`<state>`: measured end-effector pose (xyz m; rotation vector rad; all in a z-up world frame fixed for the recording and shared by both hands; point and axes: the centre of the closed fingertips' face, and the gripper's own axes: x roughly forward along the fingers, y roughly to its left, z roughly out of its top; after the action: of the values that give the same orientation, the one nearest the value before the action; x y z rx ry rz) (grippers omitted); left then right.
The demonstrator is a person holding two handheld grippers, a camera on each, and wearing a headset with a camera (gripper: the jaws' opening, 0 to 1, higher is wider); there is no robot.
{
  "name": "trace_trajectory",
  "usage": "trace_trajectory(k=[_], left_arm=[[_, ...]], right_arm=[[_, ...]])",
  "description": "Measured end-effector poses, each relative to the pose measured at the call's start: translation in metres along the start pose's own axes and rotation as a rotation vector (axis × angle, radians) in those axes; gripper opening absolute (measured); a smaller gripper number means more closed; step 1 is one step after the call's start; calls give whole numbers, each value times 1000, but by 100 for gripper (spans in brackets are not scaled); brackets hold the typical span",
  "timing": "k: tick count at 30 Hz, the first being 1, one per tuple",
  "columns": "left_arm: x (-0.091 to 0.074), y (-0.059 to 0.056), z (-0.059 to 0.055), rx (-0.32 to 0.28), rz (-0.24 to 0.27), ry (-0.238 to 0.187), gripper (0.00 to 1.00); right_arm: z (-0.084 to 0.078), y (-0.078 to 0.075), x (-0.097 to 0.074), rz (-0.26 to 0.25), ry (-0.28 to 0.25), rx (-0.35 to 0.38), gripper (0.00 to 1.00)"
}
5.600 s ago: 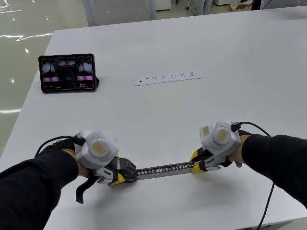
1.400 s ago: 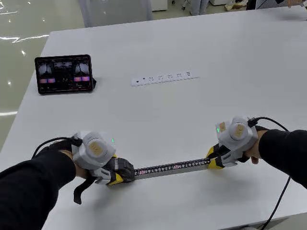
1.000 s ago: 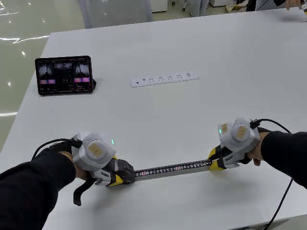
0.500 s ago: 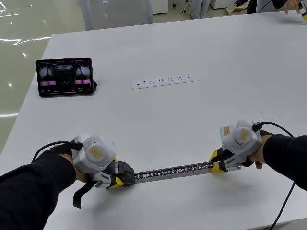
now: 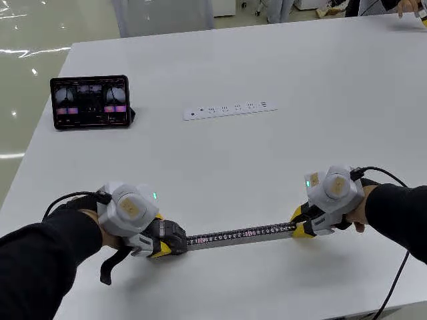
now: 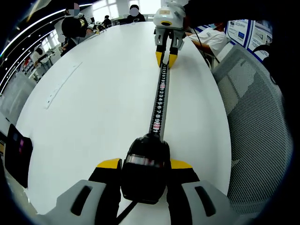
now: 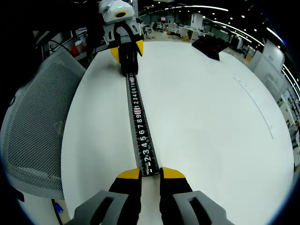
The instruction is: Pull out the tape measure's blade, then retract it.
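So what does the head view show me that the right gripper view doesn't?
Head view: the person's dark sleeves, the right claw's white body seen from above, and the tablet's lit screen. Right gripper view: a mesh chair back beside the table, ceiling lights in the room beyond, and the blade's lowest numbers right at its own yellow tips. Both: the white table, the power strip, the blade stretched between the claws, and the left claw shut on the tape case.
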<state>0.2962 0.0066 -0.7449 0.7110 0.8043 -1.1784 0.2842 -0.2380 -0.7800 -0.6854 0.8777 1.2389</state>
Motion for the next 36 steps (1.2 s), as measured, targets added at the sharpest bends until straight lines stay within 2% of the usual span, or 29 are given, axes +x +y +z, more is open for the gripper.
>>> trace_trajectory(k=[6, 17, 22, 26, 32, 34, 36], left_arm=[[0, -1, 2, 44, -3, -1, 32], [-1, 0, 2, 59, 1, -9, 33], [-4, 0, 2, 24, 0, -7, 33], [-4, 0, 0, 33, -13, 10, 33], [-10, 4, 2, 30, -8, 5, 39], [-11, 5, 4, 35, -1, -1, 41], [-14, 6, 4, 26, 1, -4, 44]], right_arm=[[1, 1, 1, -11, 30, -30, 11], [1, 1, 1, 8, 75, -73, 12], [0, 0, 1, 7, 71, -64, 12], [0, 0, 0, 0, 60, -47, 12], [0, 1, 0, 5, 73, -61, 13], [-1, 0, -1, -7, 80, -66, 14], [3, 1, -4, -7, 67, -61, 15]])
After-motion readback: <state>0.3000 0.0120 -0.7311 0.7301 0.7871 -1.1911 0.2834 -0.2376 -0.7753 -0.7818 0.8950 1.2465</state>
